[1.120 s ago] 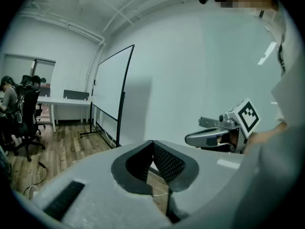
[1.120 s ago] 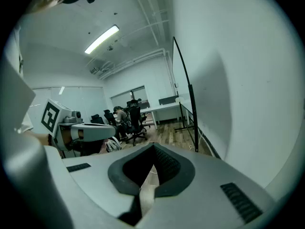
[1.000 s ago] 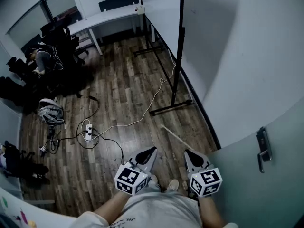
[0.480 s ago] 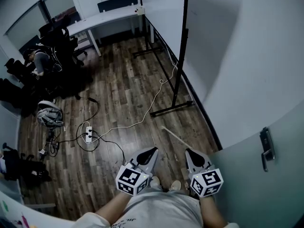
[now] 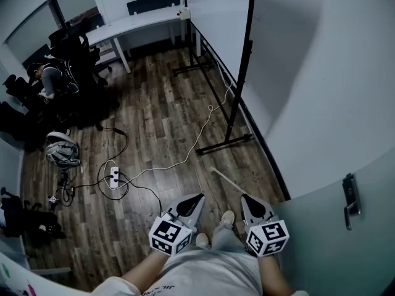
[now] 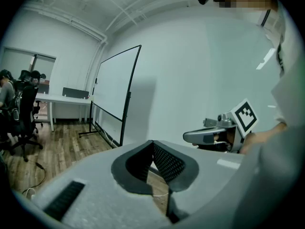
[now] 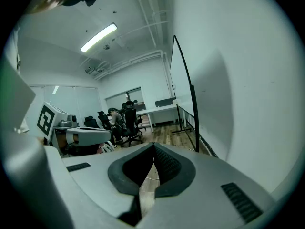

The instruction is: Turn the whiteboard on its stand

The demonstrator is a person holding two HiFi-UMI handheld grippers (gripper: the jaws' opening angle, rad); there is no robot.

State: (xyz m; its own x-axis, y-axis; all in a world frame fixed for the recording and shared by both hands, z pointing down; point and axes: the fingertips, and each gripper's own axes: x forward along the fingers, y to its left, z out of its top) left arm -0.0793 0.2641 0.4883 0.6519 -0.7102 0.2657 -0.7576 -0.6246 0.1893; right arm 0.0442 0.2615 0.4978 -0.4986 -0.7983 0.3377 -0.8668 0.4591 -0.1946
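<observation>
Approach stage, apparently: left gripper (image 5: 190, 203) and right gripper (image 5: 253, 205), lower centre, closed on nothing. Whiteboard (image 5: 216, 23) well apart, upper right. Next, likely gripping its frame.

Dark wood floor (image 5: 154, 116), white wall (image 5: 321, 91), desk (image 5: 136, 22)

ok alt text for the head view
Left gripper and right gripper, both shut and empty, held low over a wood floor, facing a whiteboard on its black stand by the wall. Cables lie to the left.

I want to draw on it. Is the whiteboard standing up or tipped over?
Standing up: the whiteboard is upright in its black stand, feet flat on the floor.
</observation>
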